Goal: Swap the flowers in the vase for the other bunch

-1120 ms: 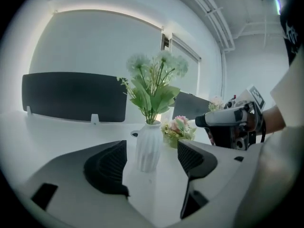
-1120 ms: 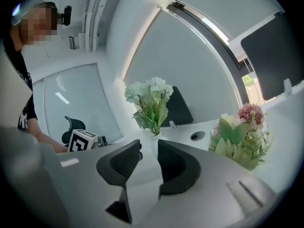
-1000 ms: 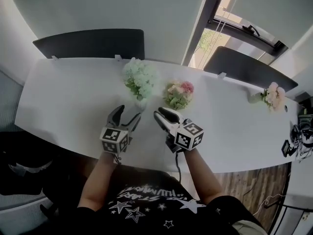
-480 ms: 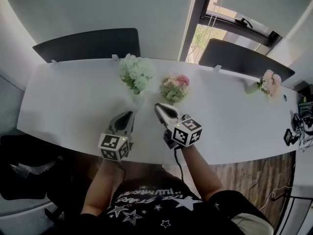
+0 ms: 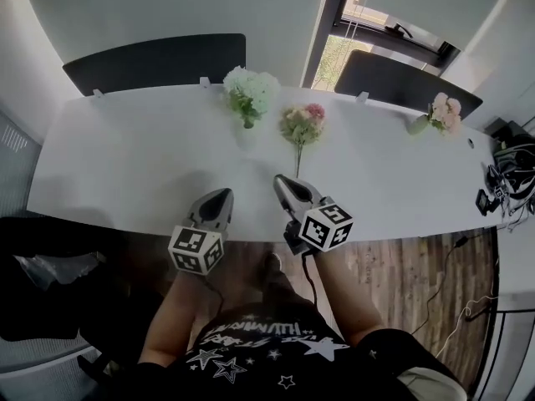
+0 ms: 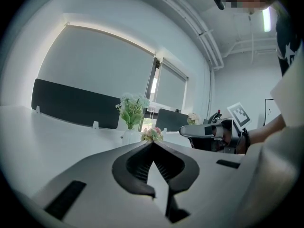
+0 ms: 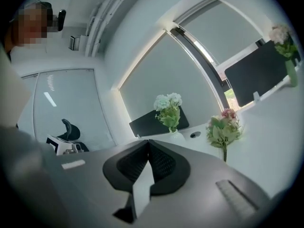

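Head view: left gripper (image 5: 219,197) and right gripper (image 5: 284,182) hang at the table's (image 5: 125,157) near edge, jaws closed and empty, as both gripper views confirm. Beyond, pink bunch (image 5: 303,124) beside the white vase (image 5: 246,134) holding white-green flowers (image 5: 251,90). Right gripper view alone shows a black office chair (image 7: 68,127) far off left.
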`<state>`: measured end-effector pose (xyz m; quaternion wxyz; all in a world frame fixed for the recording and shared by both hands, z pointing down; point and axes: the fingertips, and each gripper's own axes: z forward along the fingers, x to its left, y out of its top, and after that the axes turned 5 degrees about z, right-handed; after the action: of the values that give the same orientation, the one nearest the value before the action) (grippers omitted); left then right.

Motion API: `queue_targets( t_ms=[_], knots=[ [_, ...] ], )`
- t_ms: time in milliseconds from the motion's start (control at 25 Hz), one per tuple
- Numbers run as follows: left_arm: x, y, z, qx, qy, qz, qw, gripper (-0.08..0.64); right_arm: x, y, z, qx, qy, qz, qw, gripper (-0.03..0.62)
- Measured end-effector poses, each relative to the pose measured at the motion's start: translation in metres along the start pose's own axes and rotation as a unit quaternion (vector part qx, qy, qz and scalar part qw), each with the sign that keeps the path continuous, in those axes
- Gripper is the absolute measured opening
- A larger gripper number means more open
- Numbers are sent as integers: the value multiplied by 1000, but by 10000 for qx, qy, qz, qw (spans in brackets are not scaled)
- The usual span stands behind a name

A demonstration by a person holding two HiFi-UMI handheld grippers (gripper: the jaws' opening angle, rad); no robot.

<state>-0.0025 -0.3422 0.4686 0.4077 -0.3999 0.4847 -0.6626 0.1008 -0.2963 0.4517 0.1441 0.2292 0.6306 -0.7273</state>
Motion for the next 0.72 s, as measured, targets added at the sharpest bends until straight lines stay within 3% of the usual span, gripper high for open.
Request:
queue_targets(
  t_ms=[360, 720],
  knots=[
    [-30, -21, -81, -58, -384, 71, 9992, 8, 70, -45, -61, -172, -375, -77, 9991, 3],
    [-60, -22, -128, -321, -828, 37, 9960, 8, 110, -75, -112, -222, -799, -192, 9964, 3]
  ],
)
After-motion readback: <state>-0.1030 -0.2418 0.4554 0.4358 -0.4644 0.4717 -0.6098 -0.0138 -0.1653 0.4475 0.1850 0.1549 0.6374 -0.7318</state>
